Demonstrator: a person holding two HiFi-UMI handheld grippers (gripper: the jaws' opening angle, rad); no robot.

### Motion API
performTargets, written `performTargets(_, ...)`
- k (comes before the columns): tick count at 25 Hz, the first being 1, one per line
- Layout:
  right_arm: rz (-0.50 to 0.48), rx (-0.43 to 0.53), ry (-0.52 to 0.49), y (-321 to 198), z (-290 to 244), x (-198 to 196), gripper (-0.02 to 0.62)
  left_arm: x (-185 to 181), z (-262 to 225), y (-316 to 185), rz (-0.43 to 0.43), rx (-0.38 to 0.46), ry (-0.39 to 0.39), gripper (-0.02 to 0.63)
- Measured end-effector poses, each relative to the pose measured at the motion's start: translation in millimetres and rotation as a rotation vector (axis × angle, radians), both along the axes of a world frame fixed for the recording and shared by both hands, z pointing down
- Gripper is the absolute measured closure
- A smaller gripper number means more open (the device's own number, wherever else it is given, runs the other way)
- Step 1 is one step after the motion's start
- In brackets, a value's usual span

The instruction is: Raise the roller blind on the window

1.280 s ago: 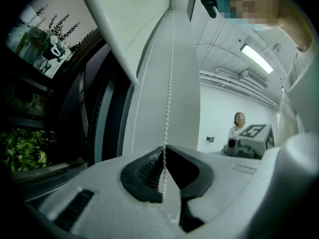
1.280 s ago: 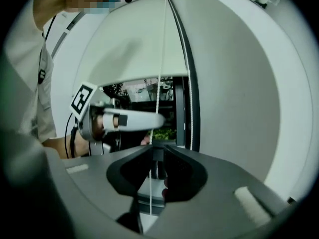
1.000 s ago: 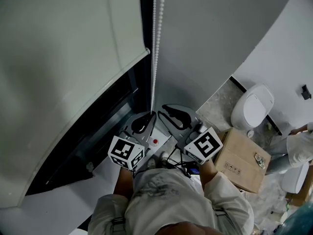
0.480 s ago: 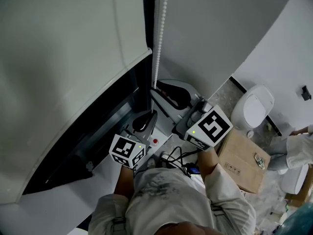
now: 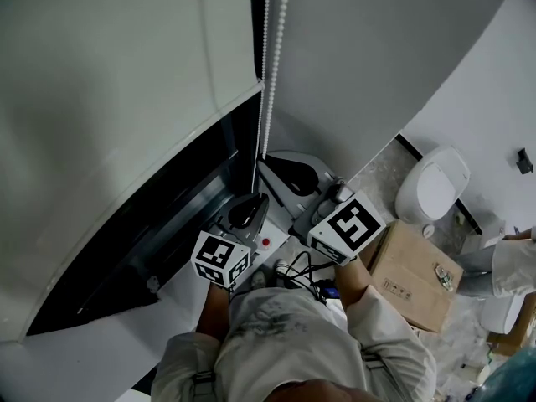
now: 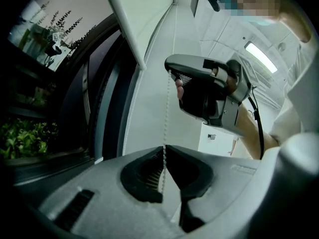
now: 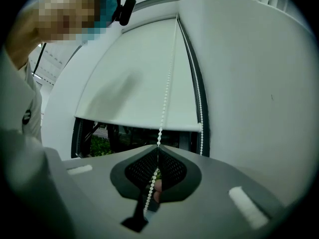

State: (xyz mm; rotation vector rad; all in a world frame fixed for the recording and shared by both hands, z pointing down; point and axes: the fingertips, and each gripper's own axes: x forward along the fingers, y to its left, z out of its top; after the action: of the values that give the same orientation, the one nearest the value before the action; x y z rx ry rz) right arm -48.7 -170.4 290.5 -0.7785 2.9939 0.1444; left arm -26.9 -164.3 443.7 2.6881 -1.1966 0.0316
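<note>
Raises the right gripper [image 7: 158, 146] along the bead chain [image 7: 167, 91] to just above the left gripper [image 6: 164, 148], both pairs of jaws pinched together on the chain. Leaves the roller blind [image 7: 134, 83] seemingly unmoved, covering the upper window [image 5: 151, 241]. Probably means a higher grip for the next pull.

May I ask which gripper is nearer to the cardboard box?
Right. The right gripper holds the bead chain on the cardboard box's side; the left gripper is beyond it, toward the window.
</note>
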Motion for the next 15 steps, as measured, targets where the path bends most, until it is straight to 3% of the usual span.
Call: performTargets(15, 0.033, -0.053, 0.049, 4.6, 56.9, 7.1, 0.584, 2.0, 57.3, 8.1, 0.006, -0.103, -0.029, 0.581)
